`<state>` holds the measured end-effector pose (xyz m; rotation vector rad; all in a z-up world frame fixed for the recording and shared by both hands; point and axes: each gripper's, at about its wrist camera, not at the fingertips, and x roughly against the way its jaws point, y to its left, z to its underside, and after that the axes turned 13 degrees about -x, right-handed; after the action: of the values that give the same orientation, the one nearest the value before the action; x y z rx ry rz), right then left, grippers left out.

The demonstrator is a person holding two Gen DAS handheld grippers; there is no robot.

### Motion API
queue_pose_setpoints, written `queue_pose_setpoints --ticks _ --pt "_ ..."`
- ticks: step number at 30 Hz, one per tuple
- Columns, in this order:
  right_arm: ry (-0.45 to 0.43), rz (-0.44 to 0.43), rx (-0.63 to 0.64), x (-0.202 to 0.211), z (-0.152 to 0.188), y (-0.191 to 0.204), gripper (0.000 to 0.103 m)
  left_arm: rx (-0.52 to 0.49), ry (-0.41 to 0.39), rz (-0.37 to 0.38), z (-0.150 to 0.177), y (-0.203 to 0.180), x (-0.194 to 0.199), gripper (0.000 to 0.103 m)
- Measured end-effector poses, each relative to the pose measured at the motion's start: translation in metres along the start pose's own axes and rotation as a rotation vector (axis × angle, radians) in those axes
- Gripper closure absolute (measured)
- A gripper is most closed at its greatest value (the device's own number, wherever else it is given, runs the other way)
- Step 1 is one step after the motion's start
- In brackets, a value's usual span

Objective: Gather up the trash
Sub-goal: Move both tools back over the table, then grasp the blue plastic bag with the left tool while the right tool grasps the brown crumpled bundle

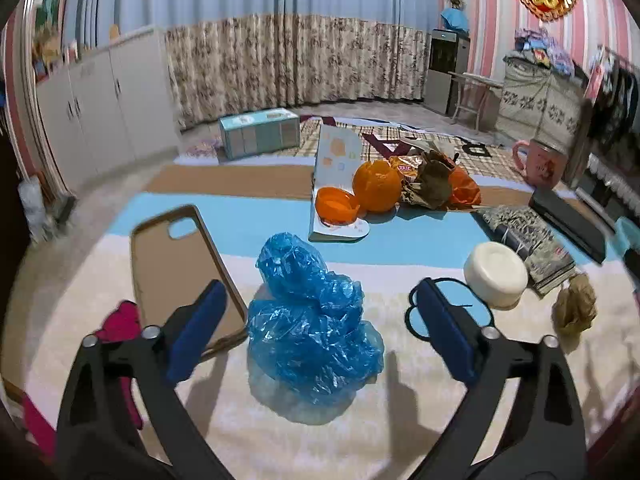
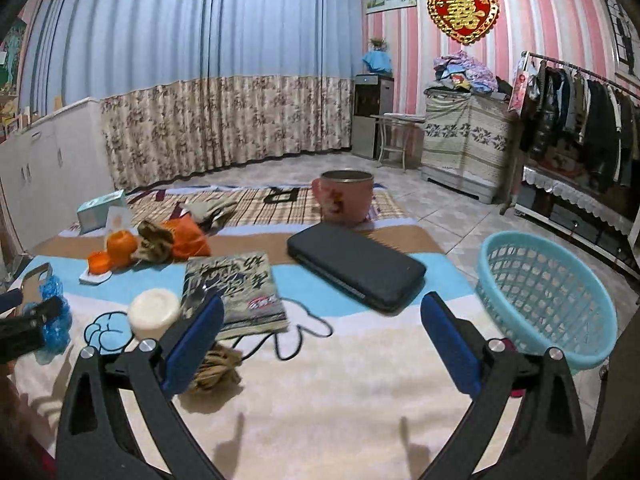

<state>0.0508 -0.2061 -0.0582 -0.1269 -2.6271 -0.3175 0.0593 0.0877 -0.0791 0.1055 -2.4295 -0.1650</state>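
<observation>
A: Left wrist view first. Left gripper has its blue pads spread wide, gripping nothing. Crumpled blue plastic bag sits lower centre, right between the fingers, so this looks lined up for a pinch.

B: Texture?

A: Thin, crinkly, glossy film, bunched into a loose heap; should squash easily. Tan phone case lies flat at left, just beside the bag, its corner under the left pad. White round tub at right, smooth and matte. Crumpled brown paper wad far right. Orange peels and dried brown scraps sit upper centre, partly on a small card booklet.

B: Right wrist view?

A: Right gripper also spread apart, empty, over bare blanket, soft, striped cream, blue, tan. Light blue plastic basket at right edge, lattice walls, looks empty; probably the trash bin, placed within reach. Book centre, black wallet-like case beyond it, pink mug further back. Paper wad shows lower left, partly behind the left pad. Bag visible at far left edge.

B: Progress?

A: Early, I'd say; all the trash seems to be out on the blanket.
</observation>
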Motion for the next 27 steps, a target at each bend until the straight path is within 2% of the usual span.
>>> queue_pose_setpoints --ticks 2,7,11,16,18,23,27 --pt "0.005 -0.015 -0.005 0.003 0.003 0.003 0.006 0.008 0.033 0.026 0.003 0.001 -0.008 0.026" --pt "0.012 -0.037 0.026 0.005 0.008 0.013 0.006 -0.035 0.076 0.033 0.005 -0.009 -0.017 0.039" --pt "0.025 -0.041 0.055 0.004 0.014 0.020 0.006 -0.066 0.102 0.067 0.006 -0.016 -0.022 0.061" --pt "0.036 -0.046 0.072 0.003 0.018 0.025 0.006 -0.070 0.085 0.095 0.007 -0.016 -0.019 0.068" --pt "0.039 -0.051 0.079 0.003 0.020 0.027 0.006 -0.076 0.070 0.105 0.007 -0.017 -0.016 0.069" --pt "0.050 -0.062 0.117 0.001 0.025 0.038 0.006 -0.122 0.059 0.076 0.006 -0.024 -0.012 0.069" --pt "0.079 -0.043 0.143 -0.006 0.028 0.044 0.006 -0.110 0.055 0.079 0.005 -0.020 -0.011 0.069"
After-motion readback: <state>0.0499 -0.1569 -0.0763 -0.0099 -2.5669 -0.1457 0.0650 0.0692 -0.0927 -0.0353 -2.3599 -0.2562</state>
